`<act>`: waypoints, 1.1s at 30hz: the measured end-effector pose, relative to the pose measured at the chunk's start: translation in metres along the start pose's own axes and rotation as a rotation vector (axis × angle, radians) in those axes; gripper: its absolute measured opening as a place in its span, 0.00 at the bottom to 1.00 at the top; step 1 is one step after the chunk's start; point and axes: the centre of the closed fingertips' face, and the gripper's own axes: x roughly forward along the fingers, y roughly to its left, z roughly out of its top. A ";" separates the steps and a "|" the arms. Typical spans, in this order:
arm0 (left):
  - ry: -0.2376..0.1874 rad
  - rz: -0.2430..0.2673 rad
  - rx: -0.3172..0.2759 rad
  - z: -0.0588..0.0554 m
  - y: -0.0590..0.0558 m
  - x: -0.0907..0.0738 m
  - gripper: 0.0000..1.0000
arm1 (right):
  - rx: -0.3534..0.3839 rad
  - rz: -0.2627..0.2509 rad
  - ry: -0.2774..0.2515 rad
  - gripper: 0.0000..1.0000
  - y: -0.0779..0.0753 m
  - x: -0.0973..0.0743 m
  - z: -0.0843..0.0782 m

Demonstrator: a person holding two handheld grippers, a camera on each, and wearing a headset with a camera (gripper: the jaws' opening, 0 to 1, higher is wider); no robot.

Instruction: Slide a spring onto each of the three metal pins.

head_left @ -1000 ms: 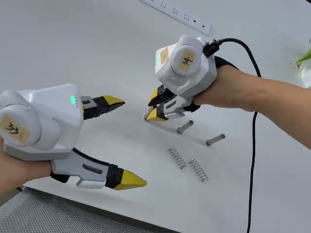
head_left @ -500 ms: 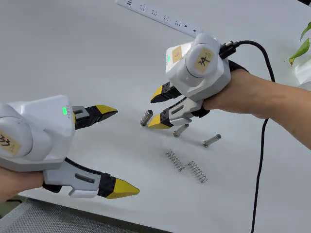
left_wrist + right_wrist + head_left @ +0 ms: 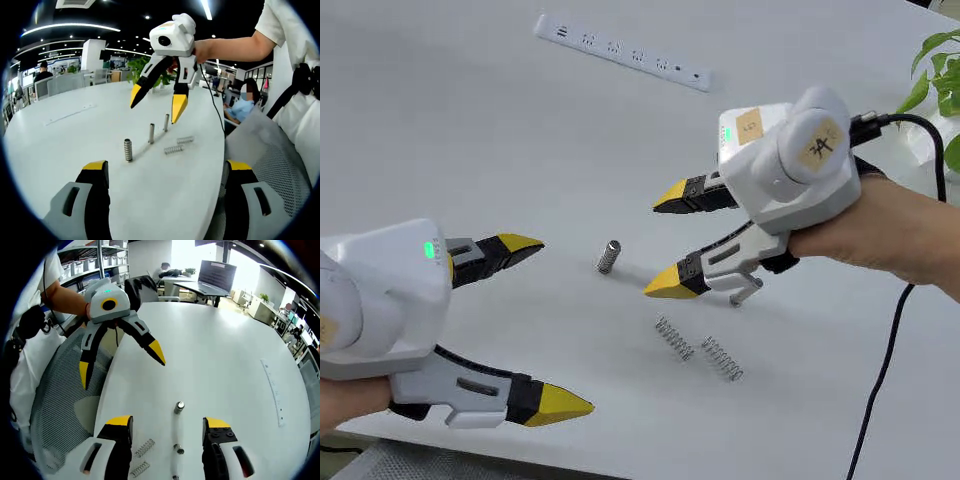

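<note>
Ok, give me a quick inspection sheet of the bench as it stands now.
Surface: white tabletop, unmarked.
Job's things: metal pin wearing a spring; bare metal pin and second bare pin, upright; loose coil spring and second loose spring, lying flat.
Clutter: white power strip.
Grippers: left gripper and right gripper open, empty.
Cables: black cable from the right gripper.
Surroundings: green plant; grey mesh chair.

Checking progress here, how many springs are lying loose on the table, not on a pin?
2. One spring lies below the lower jaw of the right hand-held gripper, the second spring just right of it. A third spring already sits on the upright pin.
</note>
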 end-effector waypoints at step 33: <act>0.145 -0.077 0.118 0.002 -0.019 0.011 0.91 | 0.309 -0.214 -0.251 0.92 0.047 -0.074 -0.100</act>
